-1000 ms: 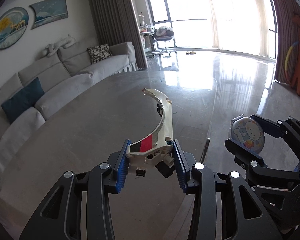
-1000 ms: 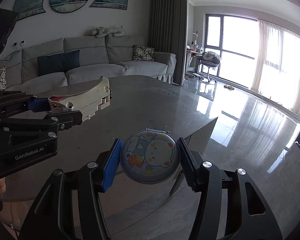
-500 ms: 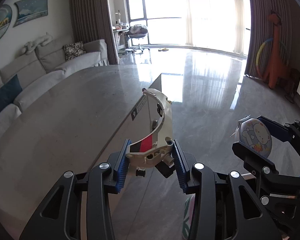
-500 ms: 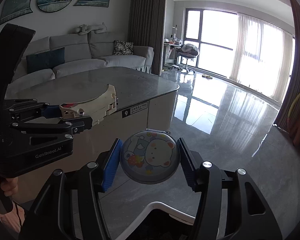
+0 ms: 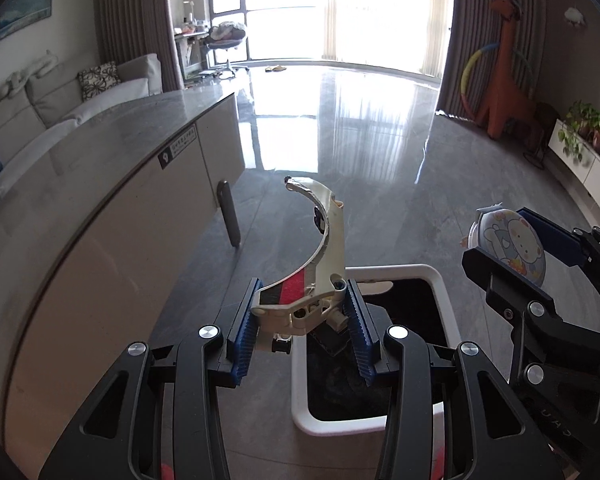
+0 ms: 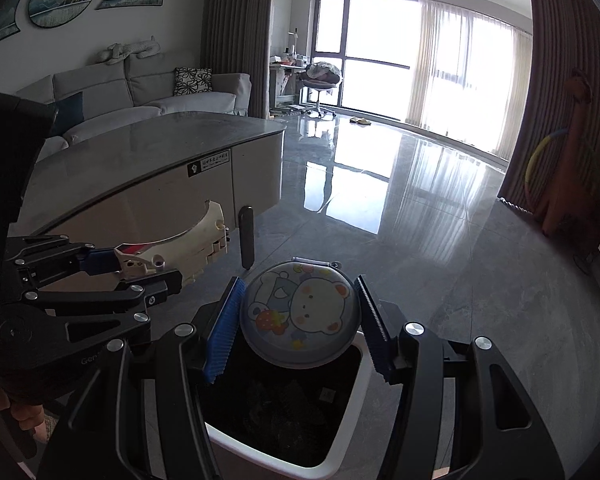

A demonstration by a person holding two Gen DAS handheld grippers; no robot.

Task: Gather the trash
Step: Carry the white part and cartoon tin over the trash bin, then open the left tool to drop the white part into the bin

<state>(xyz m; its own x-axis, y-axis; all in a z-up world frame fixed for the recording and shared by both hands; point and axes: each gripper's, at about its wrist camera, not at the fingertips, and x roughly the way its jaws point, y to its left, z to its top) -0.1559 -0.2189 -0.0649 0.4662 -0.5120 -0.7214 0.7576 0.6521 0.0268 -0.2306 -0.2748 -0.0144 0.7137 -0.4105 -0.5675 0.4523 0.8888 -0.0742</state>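
My left gripper (image 5: 302, 320) is shut on a curved cream plastic piece (image 5: 324, 248) with a red and black sticker, its arc rising away from the pads. The same piece (image 6: 180, 252) shows at the left of the right wrist view. My right gripper (image 6: 300, 316) is shut on a round grey case printed with a cartoon bear (image 6: 300, 312), which also appears as the bear case (image 5: 512, 244) at the right of the left wrist view. Below both grippers stands a white-rimmed trash bin (image 5: 444, 300) with a dark liner; its rim (image 6: 364, 376) lies just under the case.
A grey-topped table with beige sides (image 5: 100, 208) stands close on the left, with a dark handle (image 5: 229, 216). Glossy grey floor (image 6: 440, 240) stretches ahead. A sofa (image 6: 140, 96) lies beyond the table. An orange giraffe toy (image 5: 504, 76) and plants (image 5: 584, 124) are at the far right.
Both grippers have swung off the tabletop to the right and lower, and now hang over the trash bin on the floor. Each still holds its item.
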